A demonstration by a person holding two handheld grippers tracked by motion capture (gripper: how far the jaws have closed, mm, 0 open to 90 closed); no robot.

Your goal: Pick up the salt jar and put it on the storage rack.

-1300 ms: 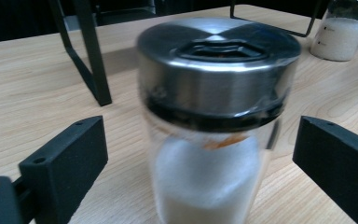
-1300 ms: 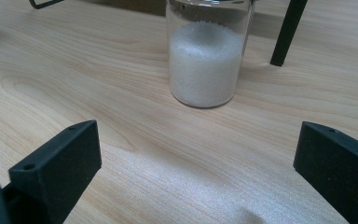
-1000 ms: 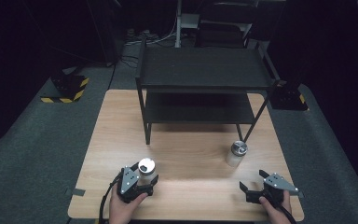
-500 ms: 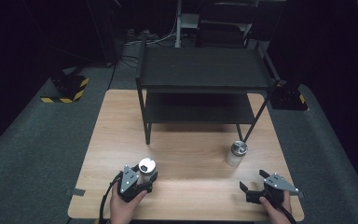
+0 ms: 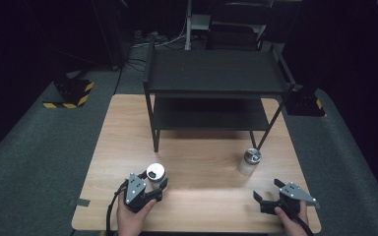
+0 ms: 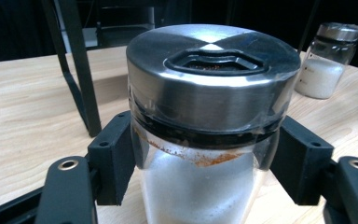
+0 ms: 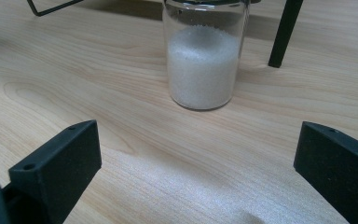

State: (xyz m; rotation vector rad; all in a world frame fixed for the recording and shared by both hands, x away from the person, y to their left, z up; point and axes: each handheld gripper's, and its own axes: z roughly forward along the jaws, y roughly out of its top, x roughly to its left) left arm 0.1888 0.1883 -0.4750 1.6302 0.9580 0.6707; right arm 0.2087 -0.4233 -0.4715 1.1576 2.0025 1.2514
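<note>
Wooden worktop: near its front edge, the left tongs have just closed on a steel-lidded jar. Left gripper view: pads press the jar's glass. Right gripper view: right tongs stand apart before a white-filled jar.

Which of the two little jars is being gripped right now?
The near-left jar, clamped in the left gripper; the other jar stands free.

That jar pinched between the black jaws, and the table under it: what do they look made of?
The jar looks like clear glass: you can see through its glossy wall to powder inside. Its lid looks like brushed steel, silver with soft streaky reflections, though it could be plated plastic. The table shows pale wood grain with a smooth matt finish; whether solid wood or laminate, I can't tell.
</note>
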